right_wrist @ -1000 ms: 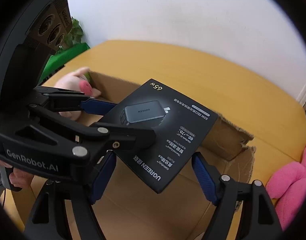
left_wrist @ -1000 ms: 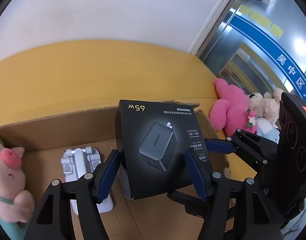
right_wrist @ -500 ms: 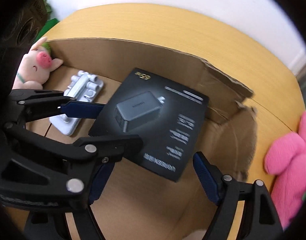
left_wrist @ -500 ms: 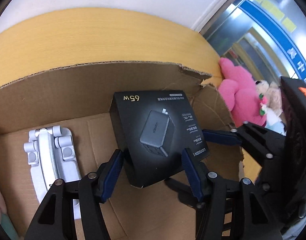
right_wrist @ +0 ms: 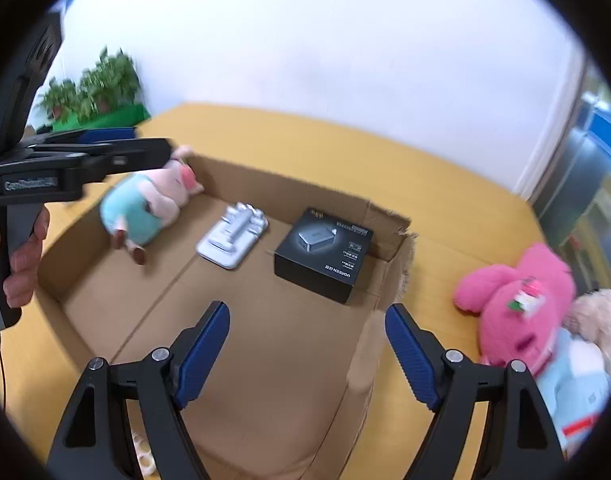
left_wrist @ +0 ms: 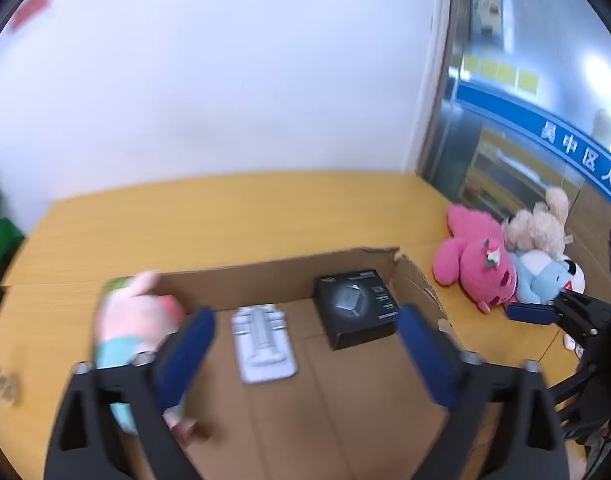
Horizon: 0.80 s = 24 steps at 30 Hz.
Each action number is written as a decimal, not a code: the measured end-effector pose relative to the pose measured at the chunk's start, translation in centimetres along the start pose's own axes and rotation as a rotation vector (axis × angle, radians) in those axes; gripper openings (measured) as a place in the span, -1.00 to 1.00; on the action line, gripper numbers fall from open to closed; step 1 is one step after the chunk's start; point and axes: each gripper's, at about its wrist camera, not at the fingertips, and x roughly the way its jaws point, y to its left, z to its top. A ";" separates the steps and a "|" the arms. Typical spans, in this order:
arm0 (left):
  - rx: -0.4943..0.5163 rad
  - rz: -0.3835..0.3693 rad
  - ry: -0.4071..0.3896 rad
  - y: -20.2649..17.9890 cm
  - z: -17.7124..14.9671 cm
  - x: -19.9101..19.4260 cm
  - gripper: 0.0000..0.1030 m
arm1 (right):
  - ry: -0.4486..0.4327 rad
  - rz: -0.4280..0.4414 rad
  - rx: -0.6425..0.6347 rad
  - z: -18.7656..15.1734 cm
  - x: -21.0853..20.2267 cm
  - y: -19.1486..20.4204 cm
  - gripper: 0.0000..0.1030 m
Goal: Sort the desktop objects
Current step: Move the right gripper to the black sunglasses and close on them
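Both grippers' fingers spread, left gripper (left_wrist: 305, 354) opening, empty—only the right view shows a hand (right_wrist: 23, 256) (gripping).

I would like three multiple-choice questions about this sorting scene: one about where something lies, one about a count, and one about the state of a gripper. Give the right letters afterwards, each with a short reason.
1. Where is the black charger box?
A. On the floor of the cardboard box
B. On the bare table beside the pink plush
C. Between the right gripper's pads

2. How many things lie inside the cardboard box?
A. One
B. Three
C. Five

3. What is between the pads of the right gripper?
A. The white stand
B. The pig plush
C. Nothing

Answers: 1 A, it sits flat near the torn corner. 2 B, the pig plush, the white stand and the charger box. 3 C, the pads stand apart over bare cardboard.
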 end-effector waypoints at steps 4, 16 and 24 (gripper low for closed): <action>-0.008 0.052 -0.093 1.3 -3.8 -6.8 0.99 | -0.068 -0.005 -0.008 -2.4 -3.0 1.8 0.01; -0.094 0.195 0.011 4.9 -15.3 -12.4 0.91 | 0.172 0.080 -0.004 -13.7 -1.5 1.9 0.45; -0.137 0.163 0.117 5.0 -21.0 -12.6 0.93 | 0.241 0.219 0.157 -16.6 3.7 -1.2 0.45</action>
